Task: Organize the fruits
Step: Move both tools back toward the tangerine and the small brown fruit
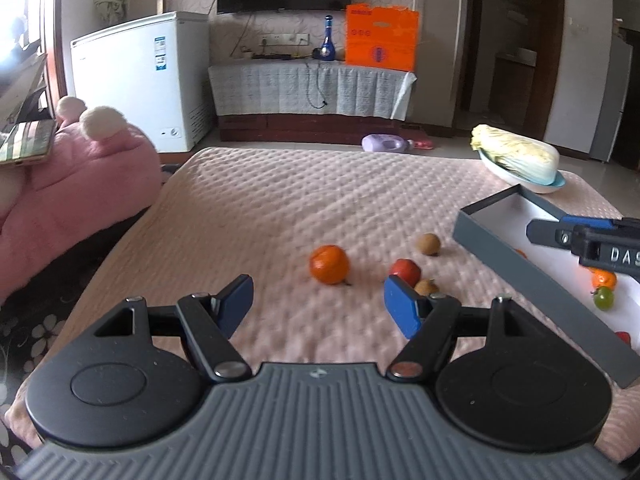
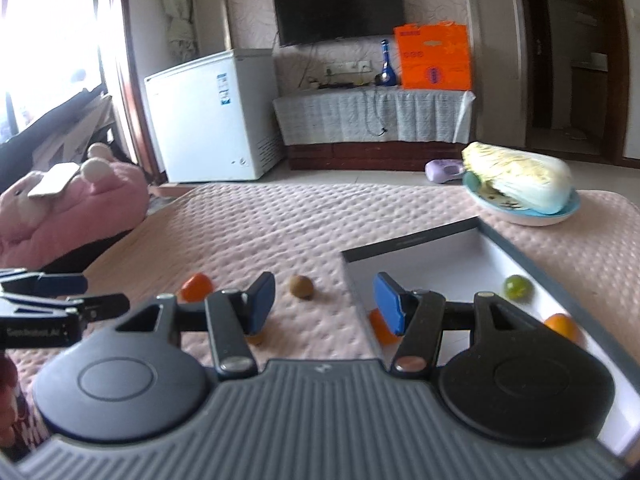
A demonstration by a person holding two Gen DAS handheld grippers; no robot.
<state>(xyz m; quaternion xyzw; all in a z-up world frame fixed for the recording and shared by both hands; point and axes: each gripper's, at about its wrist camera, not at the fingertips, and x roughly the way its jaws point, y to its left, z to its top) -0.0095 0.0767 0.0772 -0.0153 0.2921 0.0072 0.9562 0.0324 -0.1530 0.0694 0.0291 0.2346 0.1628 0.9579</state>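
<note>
The left gripper (image 1: 318, 306) stands with its jaws well apart and nothing between the blue pads; the mandarin (image 1: 329, 264) lies just beyond the gap, almost on the gripper's line and slightly toward its right finger (image 1: 401, 307). It is roundish, with no long axis to line up with, so I judge a forward reach is all the next move needs. Just beside that right finger sit a small red fruit (image 1: 405, 271) and a brown one (image 1: 426, 287), close enough to be nudged; a second brown fruit (image 1: 429, 243) lies further off toward the grey box (image 1: 516, 258). The box wall rises on the right, while the pink quilt (image 1: 260, 208) is bare to the left and ahead. The right gripper (image 2: 324, 306) also holds nothing, jaws partly open, poised over the box's near corner (image 2: 352, 276), where a green fruit (image 2: 516, 287) and an orange one (image 2: 562, 326) already rest inside. The left hand looks the nearer to the loose fruit
</note>
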